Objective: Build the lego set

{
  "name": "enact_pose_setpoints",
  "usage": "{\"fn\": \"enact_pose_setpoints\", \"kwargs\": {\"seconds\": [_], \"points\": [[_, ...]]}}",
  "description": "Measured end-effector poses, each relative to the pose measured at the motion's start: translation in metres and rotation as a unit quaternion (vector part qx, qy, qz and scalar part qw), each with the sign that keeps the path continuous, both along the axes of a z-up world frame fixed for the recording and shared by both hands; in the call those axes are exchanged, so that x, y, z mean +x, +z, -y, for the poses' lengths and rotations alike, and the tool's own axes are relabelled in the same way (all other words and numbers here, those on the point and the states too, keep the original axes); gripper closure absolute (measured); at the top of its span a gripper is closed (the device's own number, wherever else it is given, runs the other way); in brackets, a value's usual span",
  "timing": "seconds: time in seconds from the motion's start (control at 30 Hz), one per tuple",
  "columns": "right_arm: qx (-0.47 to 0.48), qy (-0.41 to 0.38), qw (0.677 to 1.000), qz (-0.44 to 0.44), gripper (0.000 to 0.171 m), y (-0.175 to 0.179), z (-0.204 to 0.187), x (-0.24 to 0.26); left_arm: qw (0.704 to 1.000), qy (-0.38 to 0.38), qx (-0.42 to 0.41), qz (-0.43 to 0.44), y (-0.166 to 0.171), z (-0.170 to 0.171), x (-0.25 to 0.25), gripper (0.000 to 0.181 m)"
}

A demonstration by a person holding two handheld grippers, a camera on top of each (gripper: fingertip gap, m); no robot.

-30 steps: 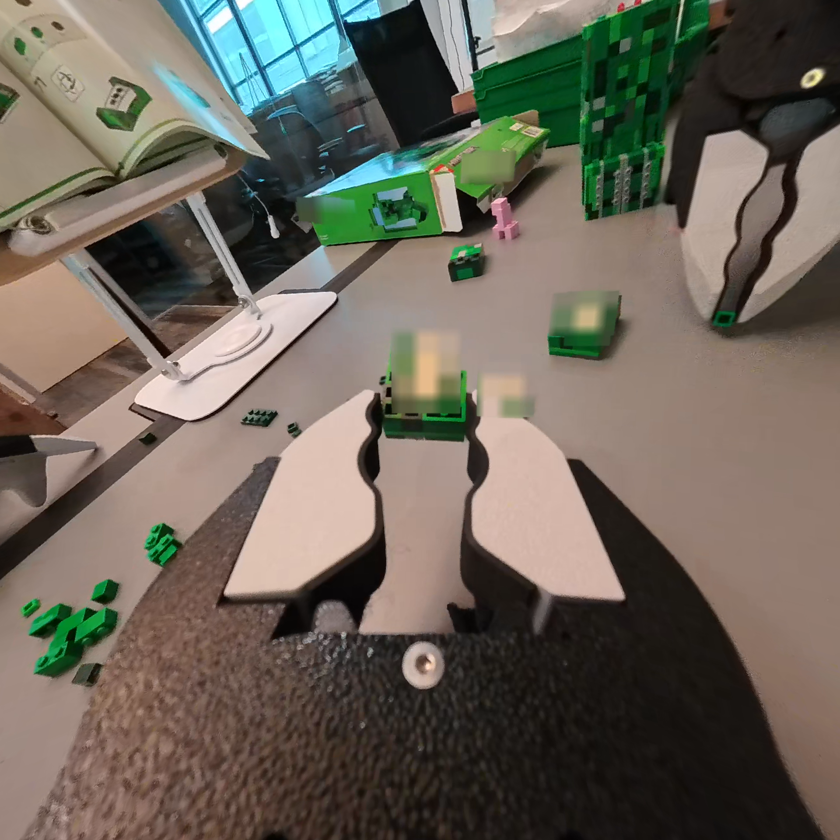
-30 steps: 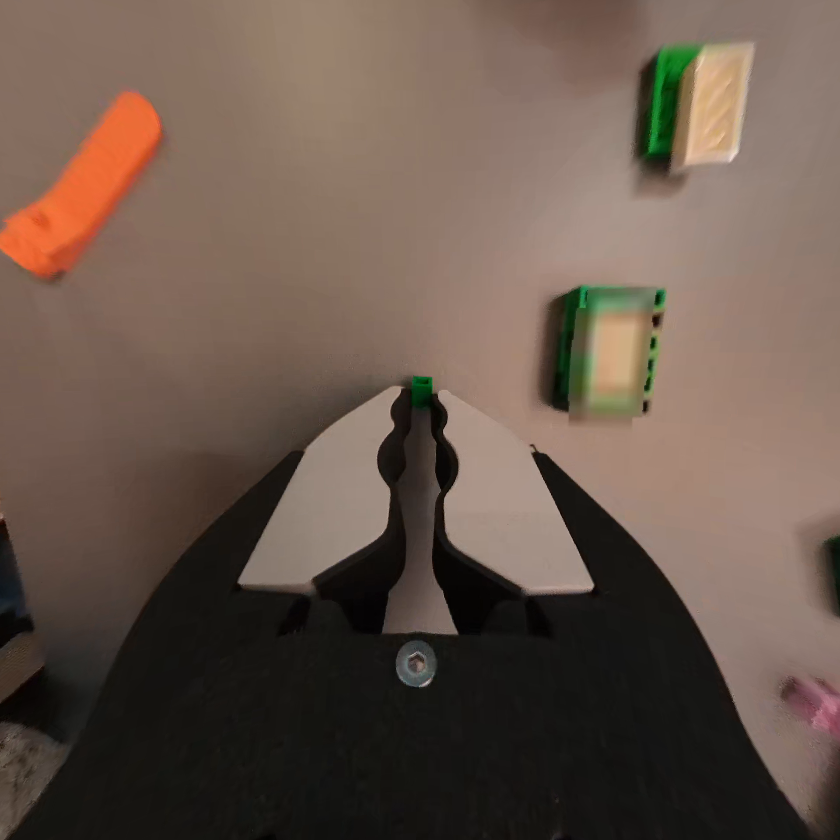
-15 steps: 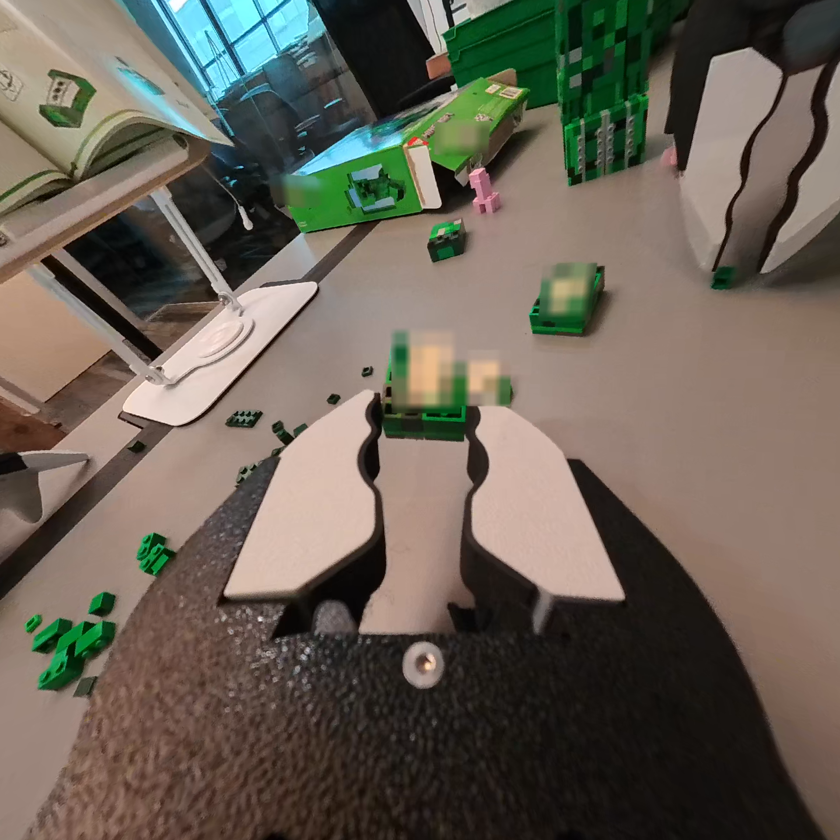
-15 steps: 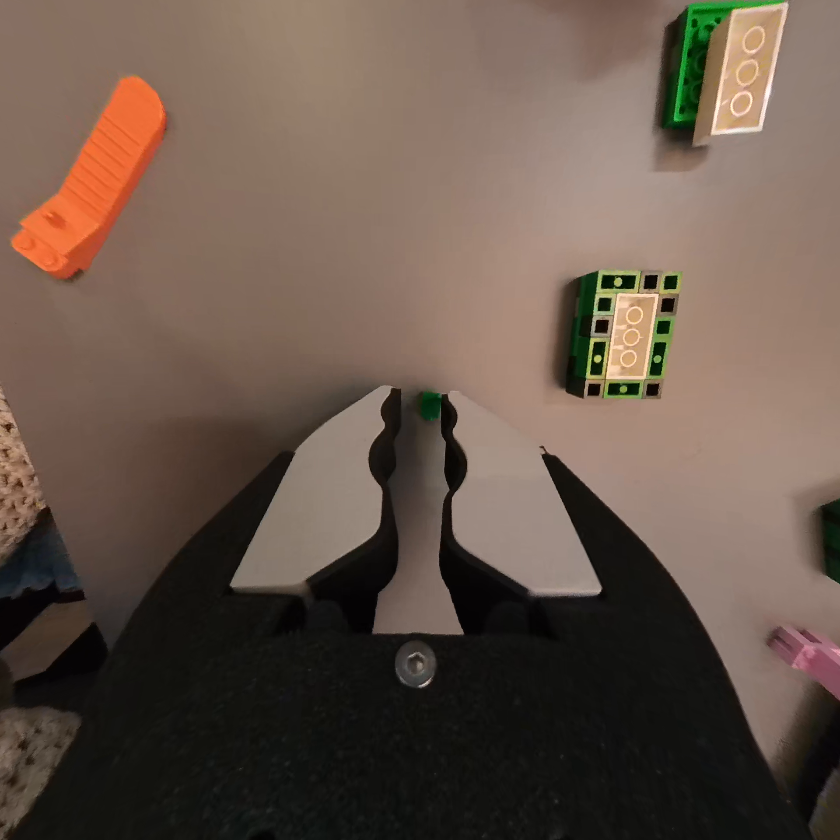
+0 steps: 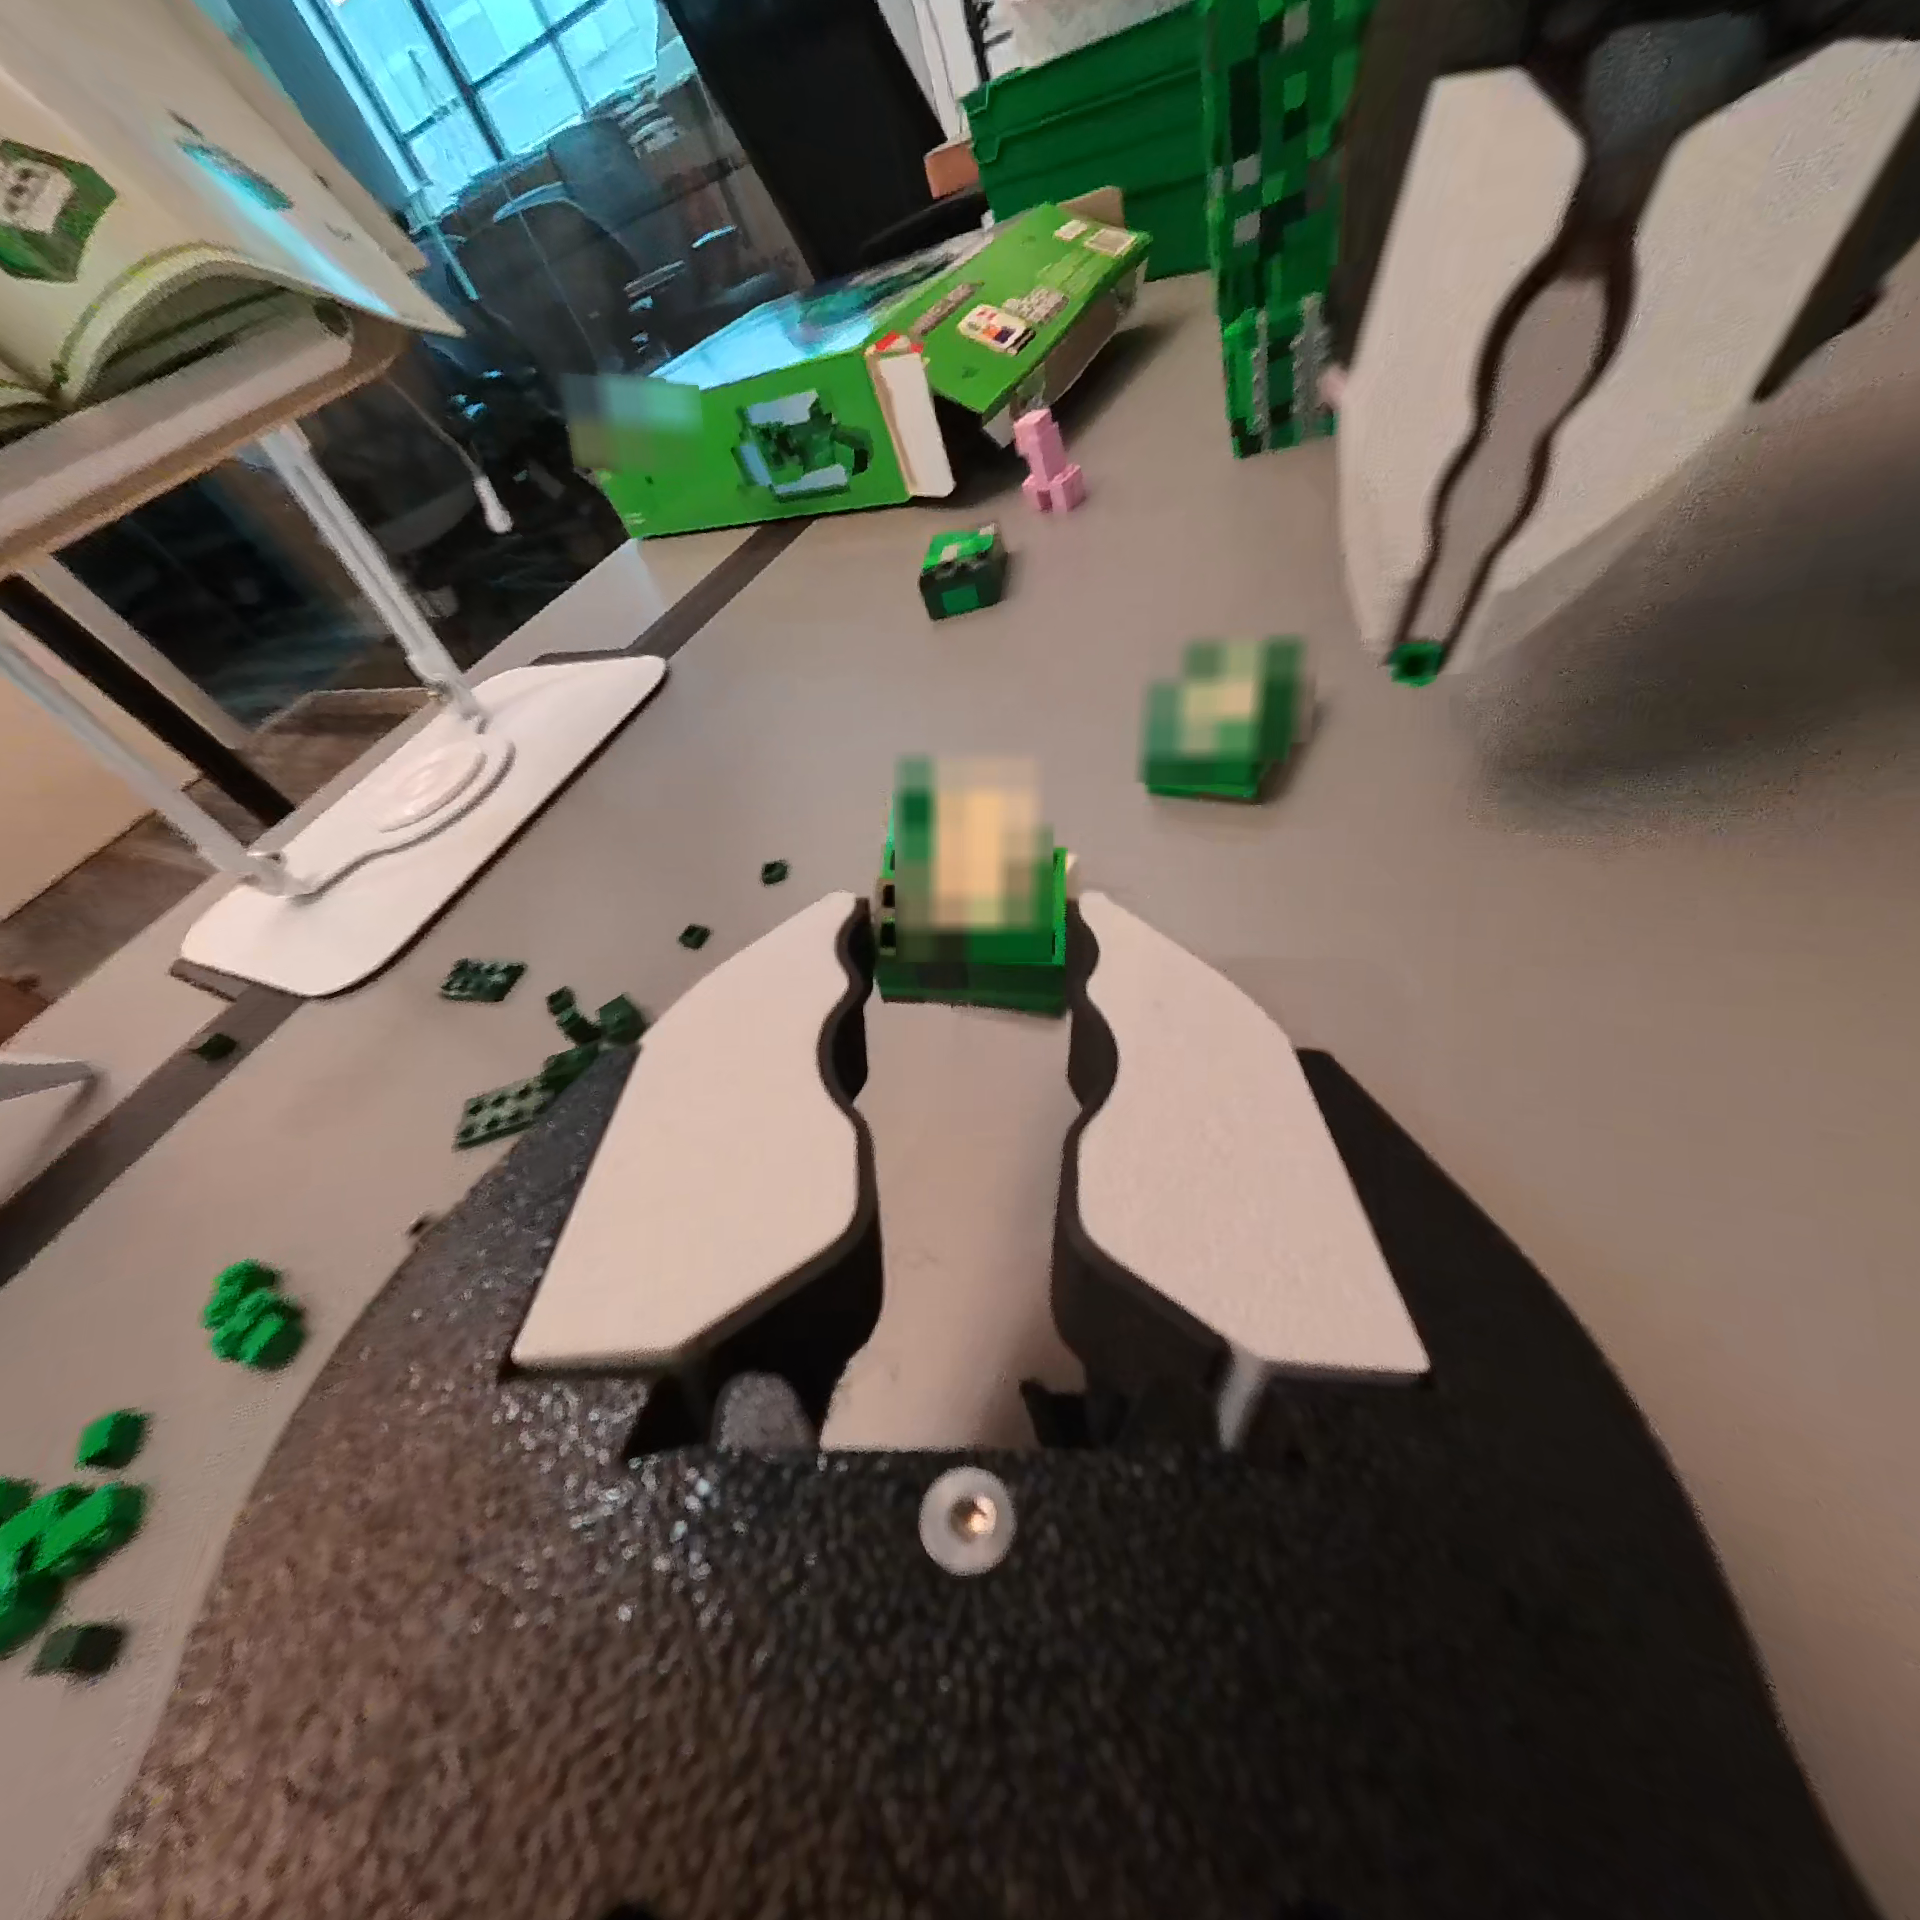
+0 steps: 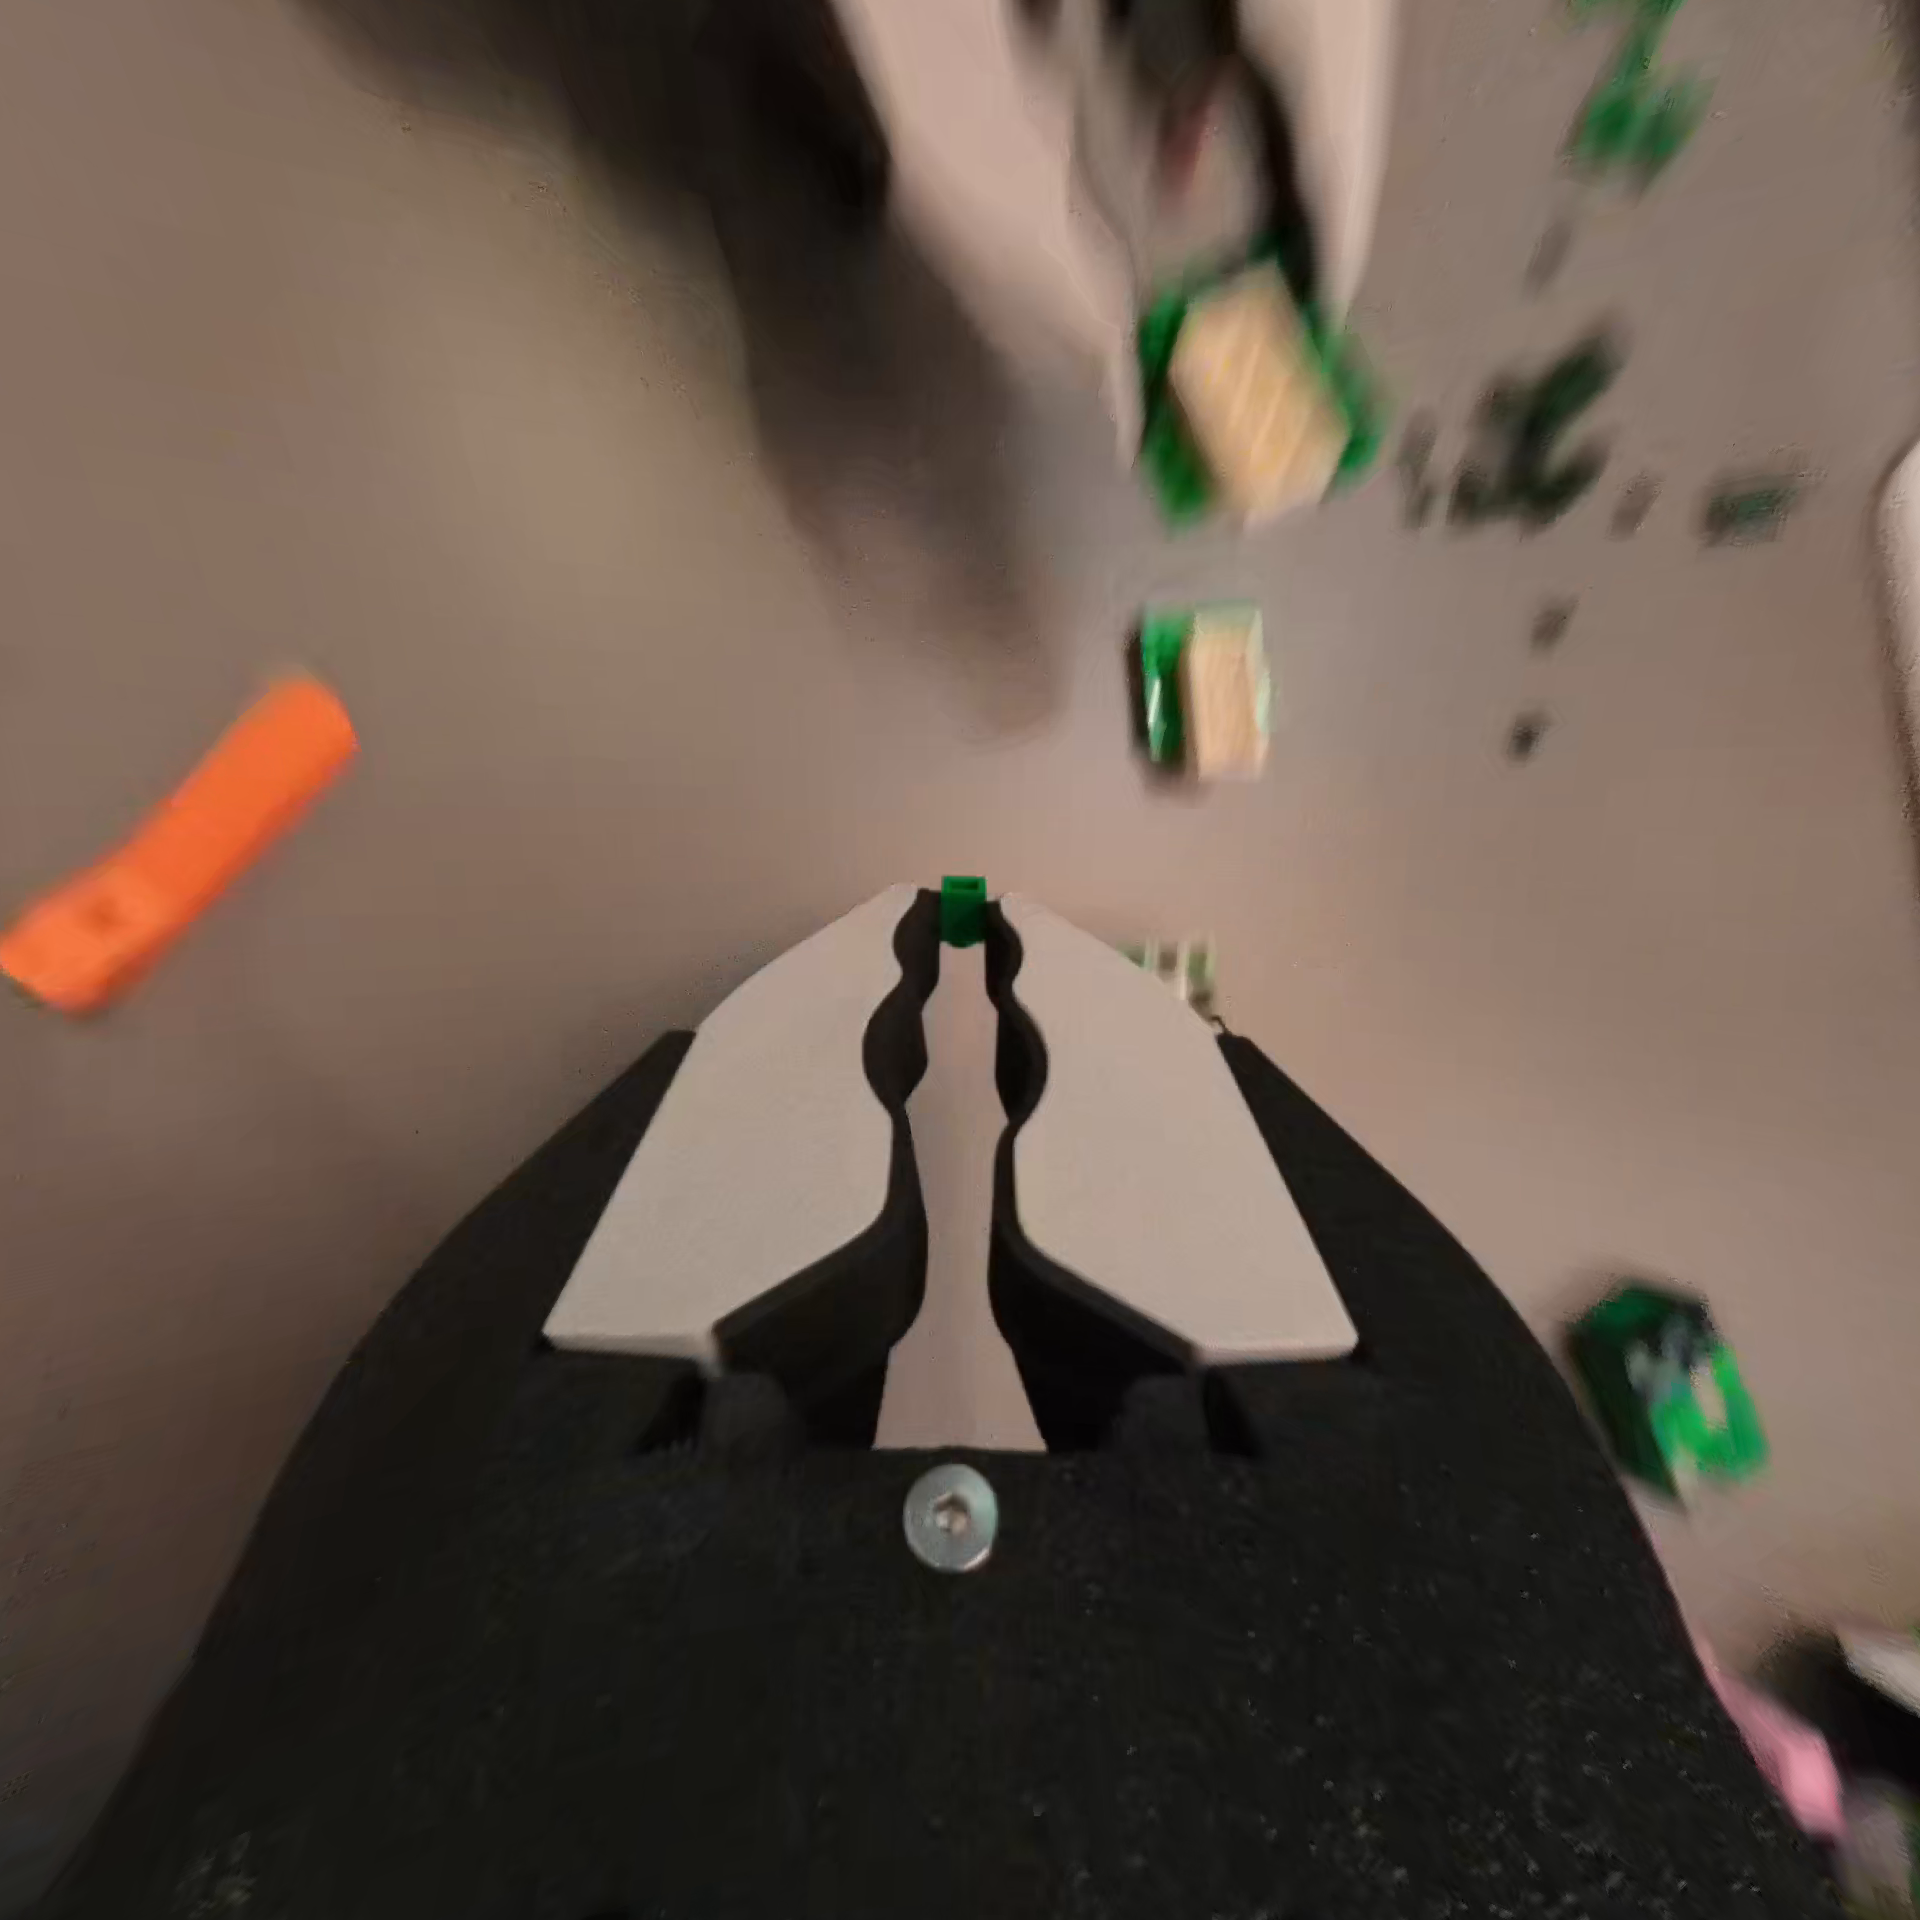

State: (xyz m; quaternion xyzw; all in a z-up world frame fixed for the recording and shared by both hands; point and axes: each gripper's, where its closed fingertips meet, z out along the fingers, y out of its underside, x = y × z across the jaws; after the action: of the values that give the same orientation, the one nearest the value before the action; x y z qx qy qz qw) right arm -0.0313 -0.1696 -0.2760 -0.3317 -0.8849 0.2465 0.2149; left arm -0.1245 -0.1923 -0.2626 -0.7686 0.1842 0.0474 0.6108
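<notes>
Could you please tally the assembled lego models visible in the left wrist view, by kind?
Tan-topped green blocks: 2
Pink figure: 1
Small green cube: 1
Tall green tower: 1
Total: 5

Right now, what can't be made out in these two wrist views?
- Top of the green block between the left gripper fingertips: mosaic patch, left wrist view.
- Second green block: mosaic too.
- Loose green pieces: motion blur, right wrist view.
- Open booklet: cut by the left edge.
</notes>
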Motion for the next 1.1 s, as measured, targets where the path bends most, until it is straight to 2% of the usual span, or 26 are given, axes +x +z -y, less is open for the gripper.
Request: {"fn": "enact_pose_setpoints", "kwargs": {"seconds": [0.1,0.17,0.27,0.53,0.93,1.1], "points": [[-0.129,0.038,0.98,-0.149,0.163,0.039,0.032,-0.024,0.998,-0.058,-0.018,0.024,-0.002,0.002,0.021,0.146],[-0.163,0.047,0.966,-0.194,0.164,0.044,0.039,-0.033,0.993,-0.101,-0.033,0.046,-0.003,0.007,0.033,0.146],[-0.161,0.064,0.965,-0.197,0.164,0.03,0.047,-0.038,0.983,-0.146,-0.056,0.091,-0.003,0.012,0.046,0.146],[-0.207,0.065,0.96,-0.176,0.163,0.026,0.054,-0.039,0.971,-0.165,-0.079,0.155,-0.001,0.013,0.052,0.147],[-0.161,0.076,0.97,-0.167,0.163,0.024,0.054,-0.035,0.963,-0.179,-0.086,0.18,0.001,0.016,0.055,0.147],[-0.13,0.067,0.975,-0.169,0.156,0.023,0.05,-0.035,0.963,-0.181,-0.088,0.181,0.0,0.016,0.056,0.147]]}}
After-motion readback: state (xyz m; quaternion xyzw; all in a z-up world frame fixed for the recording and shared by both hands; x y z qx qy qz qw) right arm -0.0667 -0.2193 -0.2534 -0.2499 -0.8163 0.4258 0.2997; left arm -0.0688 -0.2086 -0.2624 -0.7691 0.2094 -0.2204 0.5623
